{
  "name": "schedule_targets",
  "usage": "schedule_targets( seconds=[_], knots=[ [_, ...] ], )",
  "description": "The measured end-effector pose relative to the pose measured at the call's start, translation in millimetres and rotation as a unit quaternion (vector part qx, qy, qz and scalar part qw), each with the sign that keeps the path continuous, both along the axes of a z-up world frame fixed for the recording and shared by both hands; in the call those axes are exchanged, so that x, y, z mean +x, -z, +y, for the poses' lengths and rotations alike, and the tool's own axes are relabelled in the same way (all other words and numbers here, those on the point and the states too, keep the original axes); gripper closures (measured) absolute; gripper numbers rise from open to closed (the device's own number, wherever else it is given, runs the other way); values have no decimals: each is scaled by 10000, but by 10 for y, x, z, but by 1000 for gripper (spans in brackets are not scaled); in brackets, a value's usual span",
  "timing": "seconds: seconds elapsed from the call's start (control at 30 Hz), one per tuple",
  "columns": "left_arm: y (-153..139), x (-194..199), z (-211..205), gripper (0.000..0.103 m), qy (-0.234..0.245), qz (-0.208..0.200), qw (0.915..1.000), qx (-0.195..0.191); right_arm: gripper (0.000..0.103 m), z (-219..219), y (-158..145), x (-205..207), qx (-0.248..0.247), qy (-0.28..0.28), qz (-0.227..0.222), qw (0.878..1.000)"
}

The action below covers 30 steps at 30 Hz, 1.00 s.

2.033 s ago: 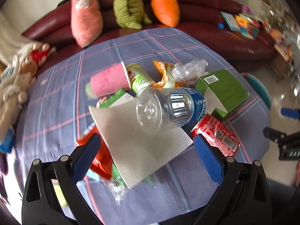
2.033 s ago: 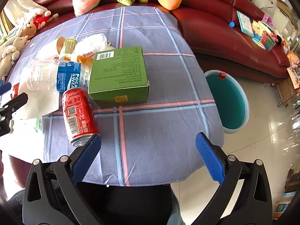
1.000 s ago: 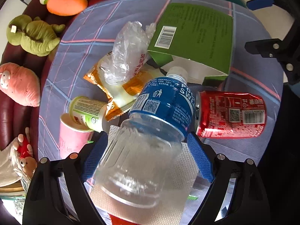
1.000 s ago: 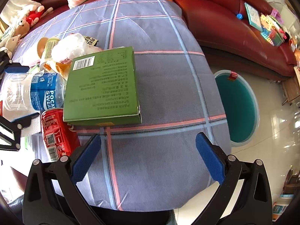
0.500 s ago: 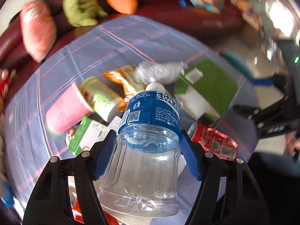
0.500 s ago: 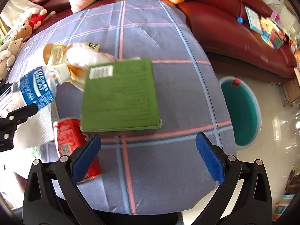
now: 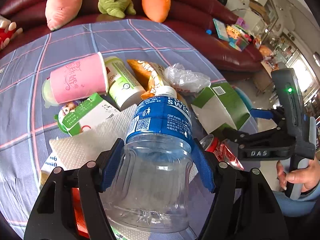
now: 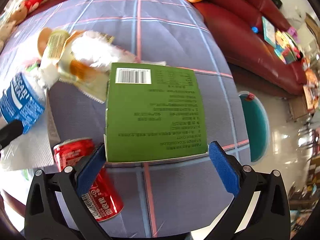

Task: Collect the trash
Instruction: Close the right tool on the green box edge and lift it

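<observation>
My left gripper (image 7: pixel 158 146) is shut on a clear plastic bottle (image 7: pixel 158 120) with a blue label, held cap-away above the pile; the bottle (image 8: pixel 20 104) also shows at the left edge of the right wrist view. My right gripper (image 8: pixel 157 146) stands open, with its blue pads flanking the near corners of a green box (image 8: pixel 154 110) without pressing on them. A red can (image 8: pixel 100 192) lies beside its left finger. In the left wrist view the right gripper (image 7: pixel 246 124) hangs over the green box (image 7: pixel 226 104) and the can (image 7: pixel 220 148).
A pink cup (image 7: pixel 78 80), a green-white tube (image 7: pixel 122 82), an orange snack bag (image 7: pixel 148 72), a clear plastic bag (image 7: pixel 186 78), a small carton (image 7: pixel 84 112) and a paper napkin (image 7: pixel 90 140) lie on the checked tablecloth (image 7: pixel 120 36). A teal bin (image 8: pixel 256 124) stands on the floor to the right. A red sofa (image 7: pixel 220 44) holds plush toys.
My left gripper closed on the bottle, rolled and raised it off the pile. My right gripper moved toward the green box until its pads flank the box's near edge.
</observation>
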<state>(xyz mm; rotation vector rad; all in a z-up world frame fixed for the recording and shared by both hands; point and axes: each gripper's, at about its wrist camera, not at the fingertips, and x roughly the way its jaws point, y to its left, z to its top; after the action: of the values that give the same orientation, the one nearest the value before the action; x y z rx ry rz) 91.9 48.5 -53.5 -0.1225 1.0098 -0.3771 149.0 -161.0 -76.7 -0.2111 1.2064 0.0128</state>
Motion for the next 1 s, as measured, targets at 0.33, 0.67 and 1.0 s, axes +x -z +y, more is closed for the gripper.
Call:
schedule_targets(
  seconds=[0.33, 0.67, 1.0],
  knots=[
    [7, 51, -129, 32, 24, 33, 9993, 363, 6, -615, -222, 29, 248, 709, -440, 9962],
    [40, 76, -401, 37, 179, 25, 9964, 829, 7, -554, 59, -198, 1175, 727, -203, 9902],
    [62, 57, -343, 37, -49, 188, 9975, 682, 80, -899, 195, -153, 1385, 1009, -366, 9845]
  ],
)
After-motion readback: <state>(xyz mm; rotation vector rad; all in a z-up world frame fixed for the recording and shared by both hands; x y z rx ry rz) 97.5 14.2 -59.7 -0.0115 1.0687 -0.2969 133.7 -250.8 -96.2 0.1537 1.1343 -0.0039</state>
